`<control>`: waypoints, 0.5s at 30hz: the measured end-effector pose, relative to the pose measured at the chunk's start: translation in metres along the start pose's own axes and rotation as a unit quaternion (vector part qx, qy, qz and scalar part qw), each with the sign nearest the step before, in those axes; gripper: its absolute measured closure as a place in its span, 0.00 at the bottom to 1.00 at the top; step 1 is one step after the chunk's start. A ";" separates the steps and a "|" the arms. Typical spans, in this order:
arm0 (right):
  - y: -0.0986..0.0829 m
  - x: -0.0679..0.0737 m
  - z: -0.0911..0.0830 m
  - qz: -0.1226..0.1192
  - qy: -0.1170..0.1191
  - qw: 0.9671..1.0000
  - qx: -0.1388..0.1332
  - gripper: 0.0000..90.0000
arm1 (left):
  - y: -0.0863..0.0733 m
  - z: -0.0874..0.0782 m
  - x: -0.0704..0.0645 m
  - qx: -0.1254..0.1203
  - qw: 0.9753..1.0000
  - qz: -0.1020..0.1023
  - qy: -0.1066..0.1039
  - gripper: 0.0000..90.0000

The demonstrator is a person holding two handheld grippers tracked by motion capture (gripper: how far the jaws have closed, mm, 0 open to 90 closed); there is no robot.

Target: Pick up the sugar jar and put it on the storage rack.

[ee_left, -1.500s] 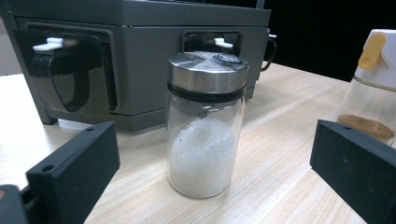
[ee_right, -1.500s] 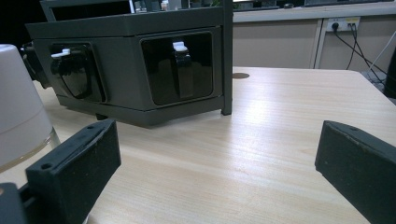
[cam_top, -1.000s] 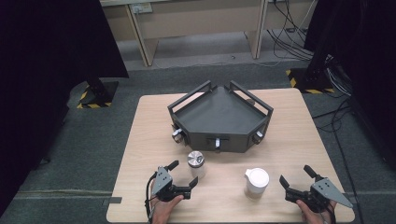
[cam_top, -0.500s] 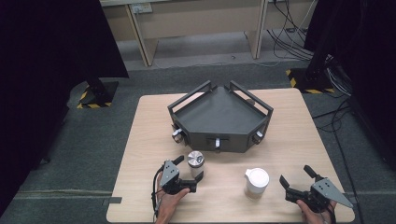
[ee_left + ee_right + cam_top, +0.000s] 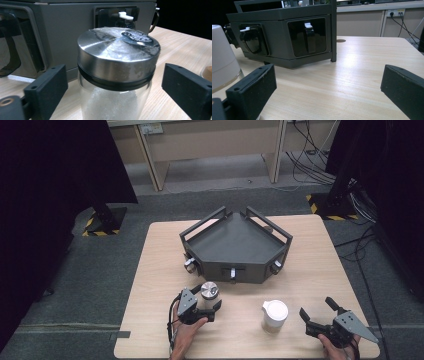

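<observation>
Now glass jar (image 5: 116, 100), white grains inside, steel lid (image 5: 117, 52), between left tongs (image 5: 207, 300)

No text, label, brand or number can be read anywhere in these views. The jar (image 5: 116, 75) with its metal lid (image 5: 117, 53), the white container (image 5: 275, 316) and the dark grey rack (image 5: 235, 247) all show plain surfaces without print. The only sign-like marking is the yellow-and-black hazard striping on the stand bases (image 5: 102, 222) on the floor, and it carries no words.
</observation>
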State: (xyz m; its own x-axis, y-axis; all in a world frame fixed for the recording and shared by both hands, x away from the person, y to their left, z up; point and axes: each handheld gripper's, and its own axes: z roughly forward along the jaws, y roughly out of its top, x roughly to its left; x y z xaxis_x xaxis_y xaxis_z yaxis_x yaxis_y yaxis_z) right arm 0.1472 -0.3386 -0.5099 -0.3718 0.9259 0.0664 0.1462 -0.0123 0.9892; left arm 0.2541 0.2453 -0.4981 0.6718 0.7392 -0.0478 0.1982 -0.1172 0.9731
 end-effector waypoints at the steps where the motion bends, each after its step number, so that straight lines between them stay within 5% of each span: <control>1: 0.000 0.000 0.000 0.000 0.000 1.000 0.000 0.00 | 0.000 0.000 0.000 0.001 1.000 0.000 0.000 0.10; 15: 0.000 0.000 0.000 0.000 0.000 1.000 0.000 0.00 | 0.001 0.004 0.002 0.011 1.000 0.019 -0.003 0.31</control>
State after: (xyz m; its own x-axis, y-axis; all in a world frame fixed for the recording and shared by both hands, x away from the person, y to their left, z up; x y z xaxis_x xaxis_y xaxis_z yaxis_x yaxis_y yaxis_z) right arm 0.1472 -0.3385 -0.5101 -0.3719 0.9258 0.0670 0.1457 -0.0131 0.9892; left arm 0.2583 0.2443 -0.4985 0.6829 0.7304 -0.0124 0.1879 -0.1592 0.9692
